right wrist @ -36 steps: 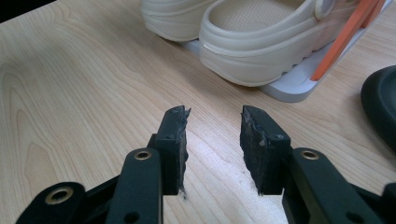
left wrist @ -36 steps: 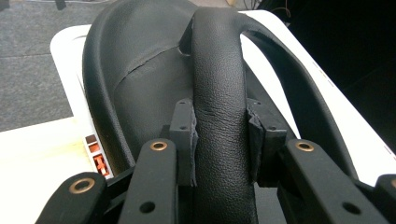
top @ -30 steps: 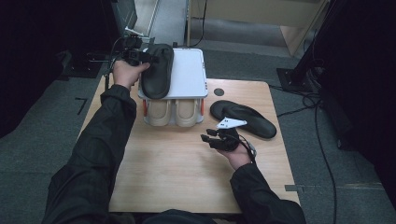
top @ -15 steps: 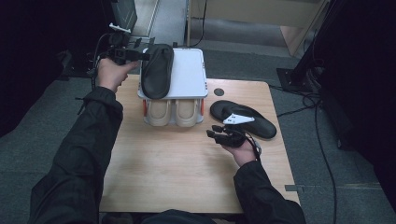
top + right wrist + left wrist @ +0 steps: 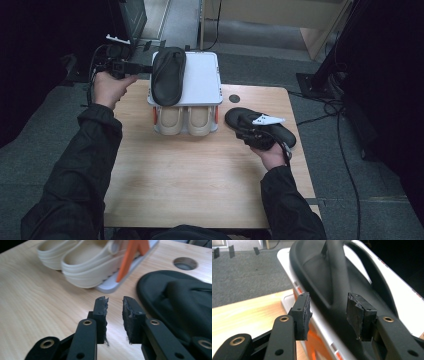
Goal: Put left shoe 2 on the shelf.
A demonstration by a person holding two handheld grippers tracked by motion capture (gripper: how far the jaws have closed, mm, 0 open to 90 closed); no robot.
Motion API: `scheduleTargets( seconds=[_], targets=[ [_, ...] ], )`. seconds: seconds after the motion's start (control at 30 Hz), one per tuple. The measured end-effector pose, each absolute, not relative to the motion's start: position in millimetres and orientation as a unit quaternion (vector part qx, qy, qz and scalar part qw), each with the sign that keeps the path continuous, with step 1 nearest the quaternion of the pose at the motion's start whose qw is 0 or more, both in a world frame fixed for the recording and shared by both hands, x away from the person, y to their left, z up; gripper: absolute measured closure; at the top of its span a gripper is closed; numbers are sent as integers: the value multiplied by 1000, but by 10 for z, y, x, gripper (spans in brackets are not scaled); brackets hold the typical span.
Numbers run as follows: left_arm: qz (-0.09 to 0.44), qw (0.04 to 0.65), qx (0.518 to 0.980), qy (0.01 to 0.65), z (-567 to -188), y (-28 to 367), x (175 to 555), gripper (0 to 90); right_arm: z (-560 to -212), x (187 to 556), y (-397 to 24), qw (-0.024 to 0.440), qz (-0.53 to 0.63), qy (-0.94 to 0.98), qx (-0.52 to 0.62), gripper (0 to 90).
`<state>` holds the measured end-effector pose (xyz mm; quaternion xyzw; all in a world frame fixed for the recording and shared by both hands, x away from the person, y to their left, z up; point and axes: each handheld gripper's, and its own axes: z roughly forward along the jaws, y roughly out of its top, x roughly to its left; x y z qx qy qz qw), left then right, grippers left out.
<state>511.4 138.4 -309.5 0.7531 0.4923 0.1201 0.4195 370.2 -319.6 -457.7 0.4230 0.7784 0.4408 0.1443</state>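
One black sandal [image 5: 168,75] lies on the flat white top of a shoe rack [image 5: 202,82], toe pointing away. My left gripper [image 5: 146,69] is level at the sandal's left rim. In the left gripper view its jaws [image 5: 328,312] have just been opening, and the sandal's rim [image 5: 329,272] sits just beyond the pads, untouched. A second black sandal [image 5: 260,127] lies on the table to the right. My right gripper [image 5: 245,135] hovers at its near left edge. Its jaws [image 5: 115,307] have just been closing to a narrow gap with nothing between them, and the sandal [image 5: 180,300] is beside them.
A pair of cream clogs [image 5: 186,120] sits on the rack's lower shelf, between orange brackets [image 5: 132,255]. A round hole [image 5: 234,98] pierces the wooden table [image 5: 190,180] behind the right sandal. Cables trail on the grey floor at left and right.
The left hand has drawn back to the left from the sandal on the rack, which stays put. The right hand has shifted toward the table sandal and its jaws have narrowed.
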Motion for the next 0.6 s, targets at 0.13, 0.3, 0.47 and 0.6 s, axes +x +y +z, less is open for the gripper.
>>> scheduleTargets(
  seconds=[0.13,0.3,0.47,0.6],
  targets=[
    [118,423,748,497,-3182,1478,5027,541,-4582,3760,-3335,153,438,771,436,774],
    [122,423,746,500,-3258,1564,4926,539,-4592,3820,-3453,162,436,763,449,809],
    [123,420,747,500,-3355,1613,4841,538,-4602,3881,-3537,170,424,762,459,864],
    [123,414,752,497,-3455,1613,4786,536,-4591,3920,-3639,176,428,751,470,897]
  ],
)
